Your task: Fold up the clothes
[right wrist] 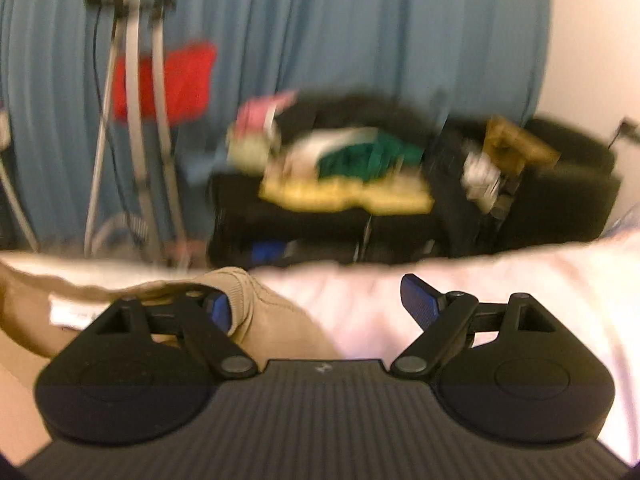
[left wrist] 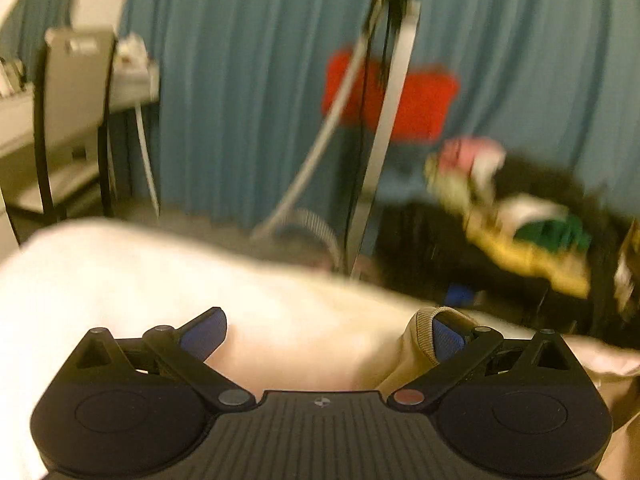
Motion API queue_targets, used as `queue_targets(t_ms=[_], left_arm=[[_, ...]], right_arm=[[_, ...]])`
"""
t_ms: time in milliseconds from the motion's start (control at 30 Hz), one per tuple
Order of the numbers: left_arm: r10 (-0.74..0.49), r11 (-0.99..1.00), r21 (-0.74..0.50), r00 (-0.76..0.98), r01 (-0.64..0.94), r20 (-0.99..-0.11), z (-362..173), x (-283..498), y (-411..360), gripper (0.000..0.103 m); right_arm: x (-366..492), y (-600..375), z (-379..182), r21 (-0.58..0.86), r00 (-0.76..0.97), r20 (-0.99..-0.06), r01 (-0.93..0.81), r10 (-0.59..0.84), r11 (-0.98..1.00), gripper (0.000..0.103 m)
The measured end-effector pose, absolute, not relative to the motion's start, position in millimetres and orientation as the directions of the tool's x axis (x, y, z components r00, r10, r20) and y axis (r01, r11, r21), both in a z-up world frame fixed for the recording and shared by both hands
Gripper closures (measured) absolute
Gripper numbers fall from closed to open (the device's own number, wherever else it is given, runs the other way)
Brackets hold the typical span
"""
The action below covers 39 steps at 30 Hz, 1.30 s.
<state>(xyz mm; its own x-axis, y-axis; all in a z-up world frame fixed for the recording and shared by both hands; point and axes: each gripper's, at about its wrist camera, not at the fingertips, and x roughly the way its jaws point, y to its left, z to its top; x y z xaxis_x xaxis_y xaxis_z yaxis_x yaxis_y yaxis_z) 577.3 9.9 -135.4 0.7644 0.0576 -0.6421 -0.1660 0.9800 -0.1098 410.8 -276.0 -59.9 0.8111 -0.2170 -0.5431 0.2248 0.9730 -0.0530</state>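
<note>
Both views are motion-blurred, so the far side of the room reads only as smeared colour: a blue curtain [right wrist: 360, 40], a red patch [left wrist: 420, 100] behind a metal stand [right wrist: 136, 120], and a jumble of yellow, green and pink clothes [right wrist: 344, 176] on a dark sofa [right wrist: 560, 208].

The tan garment [right wrist: 272, 320] lies on the pale bed surface [left wrist: 120, 288], between the 2 grippers. Most of it is cut off by the gripper bodies and frame edges, so its long axis is hard to judge; it seems to run side to side between the tools.

The left gripper [left wrist: 328, 334] is spread wide, its right pad [left wrist: 448, 338] tucked under a ribbed edge of the garment that drapes over it. The right gripper [right wrist: 316, 308] is likewise spread wide, its left pad [right wrist: 220, 310] against a ribbed fold; a white label [right wrist: 72, 314] shows on the fabric to the left.
</note>
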Motion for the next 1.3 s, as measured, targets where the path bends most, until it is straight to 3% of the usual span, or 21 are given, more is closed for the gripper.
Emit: queue_targets(t_ms=[133,367,667,967,1167,1300], left_arm=[[0.011,0.985,-0.114,0.702,-0.131,-0.712,-147.9,585.8,15.4,0.000],[-0.019,0.997,-0.060,0.615,-0.047,-0.788,-101.8,566.3,9.4,0.000],[0.004,0.999,-0.027,0.755,-0.029,-0.656,-27.4,427.0,6.6,0.000],[-0.076,0.992,-0.122,0.853,0.015,-0.516,10.7,208.9,22.6,0.000],[-0.070,0.991,-0.135,0.843,-0.002,-0.533,-16.2,126.8,35.1,0.002],[-0.028,0.988,-0.138,0.810,-0.066,-0.586,-36.2,112.2,51.7,0.007]], right_arm=[[432.1,-275.5,-68.6,-0.028,0.738,-0.652,0.203,-0.172,0.979,0.019],[416.2,-267.3,-32.1,0.008,0.748,-0.653,0.160,-0.116,0.987,0.018],[293.2,-253.9,37.2,0.074,0.855,-0.516,0.091,-0.040,0.993,0.018],[113.8,-243.1,83.3,0.166,0.921,-0.388,0.021,0.046,0.986,0.018],[17.5,-239.1,83.3,0.153,0.924,-0.379,0.005,0.055,0.988,0.018],[-18.8,-243.9,73.6,0.243,0.911,-0.401,0.001,0.100,0.970,0.018]])
